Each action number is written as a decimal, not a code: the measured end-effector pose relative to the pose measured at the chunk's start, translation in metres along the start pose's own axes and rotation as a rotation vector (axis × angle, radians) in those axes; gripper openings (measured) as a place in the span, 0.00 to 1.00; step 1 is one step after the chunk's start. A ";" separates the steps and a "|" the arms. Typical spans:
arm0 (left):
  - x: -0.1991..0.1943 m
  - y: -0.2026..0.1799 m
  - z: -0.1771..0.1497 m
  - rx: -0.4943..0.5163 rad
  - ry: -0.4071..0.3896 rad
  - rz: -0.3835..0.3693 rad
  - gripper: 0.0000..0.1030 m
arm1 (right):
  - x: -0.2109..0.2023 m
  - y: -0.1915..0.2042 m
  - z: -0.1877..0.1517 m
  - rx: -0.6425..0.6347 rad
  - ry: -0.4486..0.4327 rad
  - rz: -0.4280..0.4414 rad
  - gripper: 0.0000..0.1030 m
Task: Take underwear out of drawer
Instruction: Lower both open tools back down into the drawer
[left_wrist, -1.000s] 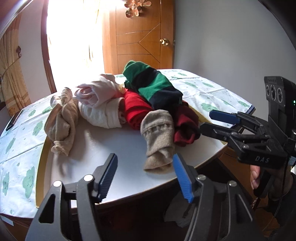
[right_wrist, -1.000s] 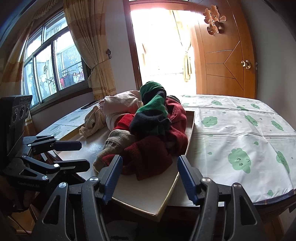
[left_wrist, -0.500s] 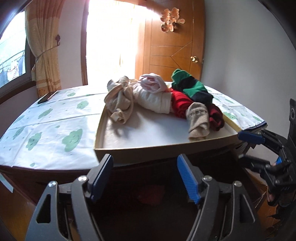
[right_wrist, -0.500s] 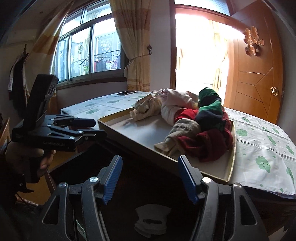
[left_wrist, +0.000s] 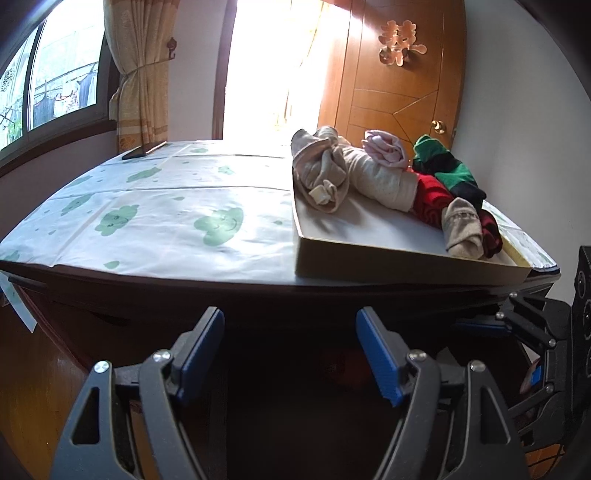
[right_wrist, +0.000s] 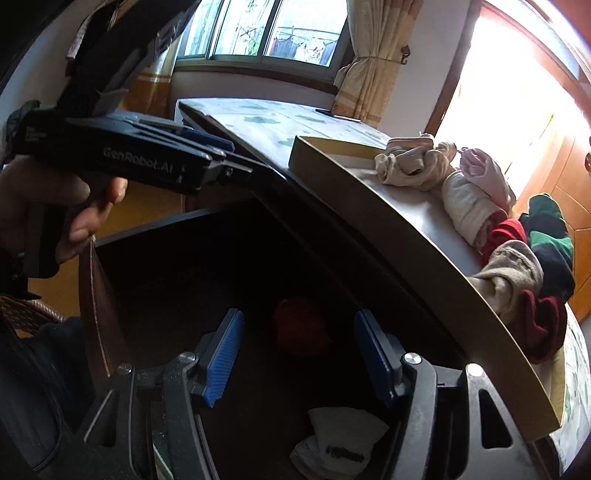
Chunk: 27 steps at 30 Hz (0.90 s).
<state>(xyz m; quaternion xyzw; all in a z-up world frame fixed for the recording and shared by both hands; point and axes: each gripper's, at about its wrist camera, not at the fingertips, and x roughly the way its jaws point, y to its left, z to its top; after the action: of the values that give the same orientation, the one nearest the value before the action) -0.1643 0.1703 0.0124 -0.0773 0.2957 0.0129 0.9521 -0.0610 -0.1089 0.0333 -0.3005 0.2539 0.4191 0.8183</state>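
Note:
The dark wooden drawer (right_wrist: 99, 295) stands open below the table edge. Inside it lie a red rolled garment (right_wrist: 301, 326) and a white folded one (right_wrist: 338, 439). My right gripper (right_wrist: 297, 360) is open and empty, hovering over the drawer just above the red garment. My left gripper (left_wrist: 290, 350) is open and empty, low in front of the dark drawer front; it also shows in the right wrist view (right_wrist: 207, 147) at the table edge. A faint red shape (left_wrist: 345, 367) shows in the dark ahead of it.
A shallow tray (left_wrist: 388, 266) on the table holds several rolled garments: beige (left_wrist: 321, 177), cream (left_wrist: 384, 181), pink (left_wrist: 384, 147), red (left_wrist: 430, 199), green-black (left_wrist: 450, 173). A cloud-print cloth (left_wrist: 166, 221) covers the table. A wooden door (left_wrist: 399, 96) stands behind.
Both grippers have dropped from above the tray to below the table edge. The right one now looks into the open drawer, where the red and white garments have come into view.

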 end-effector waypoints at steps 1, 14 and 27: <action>0.000 0.002 0.000 -0.005 -0.001 0.004 0.73 | 0.007 0.002 0.001 -0.015 0.012 -0.001 0.62; 0.007 0.012 -0.008 -0.034 0.027 0.003 0.77 | 0.081 0.022 0.002 -0.164 0.168 0.005 0.62; 0.008 0.014 -0.010 -0.048 0.034 -0.008 0.77 | 0.127 0.045 -0.006 -0.284 0.249 -0.091 0.53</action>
<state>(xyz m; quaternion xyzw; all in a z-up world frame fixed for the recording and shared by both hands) -0.1645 0.1825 -0.0020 -0.1016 0.3113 0.0150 0.9447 -0.0333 -0.0242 -0.0684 -0.4739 0.2777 0.3727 0.7479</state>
